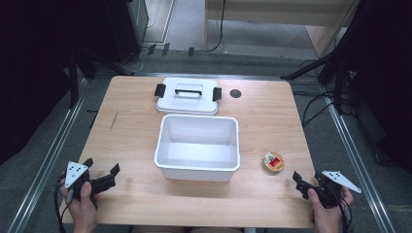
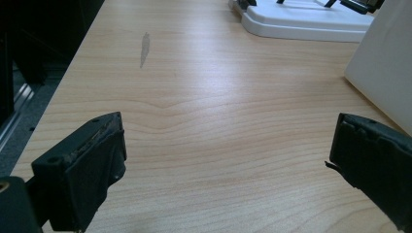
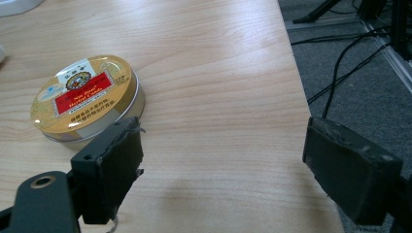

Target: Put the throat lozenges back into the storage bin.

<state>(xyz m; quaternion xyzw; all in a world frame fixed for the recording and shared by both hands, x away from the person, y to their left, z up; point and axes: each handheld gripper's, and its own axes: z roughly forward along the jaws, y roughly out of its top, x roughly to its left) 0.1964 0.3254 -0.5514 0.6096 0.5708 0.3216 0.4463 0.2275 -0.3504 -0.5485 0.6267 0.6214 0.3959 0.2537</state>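
At the near left corner of the table [image 1: 131,141], the left gripper [image 1: 100,175] sits in the person's left hand [image 1: 83,206], just above the wood. Its jaws are spread wide with nothing between them, and the left gripper view shows bare wood running ahead of them. A grey scuff [image 2: 144,48] marks the wood farther along the left edge, with open surface all around it.

In the middle stands a white tub [image 1: 197,147], open at the top and empty, its front wall set back from the near edge by a band of bare wood. Its side wall [image 2: 386,63] rises at the right of the left gripper view, apart from the jaws. Behind the tub, close to the far edge, lies a white lid [image 1: 187,95] with a black handle and black clips at both ends. A dark round hole [image 1: 235,93] sits just right of the lid.

Right of the tub, clear of its wall, a round gold tin [image 1: 273,162] with a red label lies flat, nearer the right edge than the middle.

At the near right corner, the right gripper [image 1: 306,182], held in the person's right hand [image 1: 326,213], is also wide open and holds nothing. In the right gripper view one jaw stands just before the tin [image 3: 87,99] and the other reaches past the right edge, over grey floor [image 3: 369,73] crossed by black cables [image 3: 340,73].
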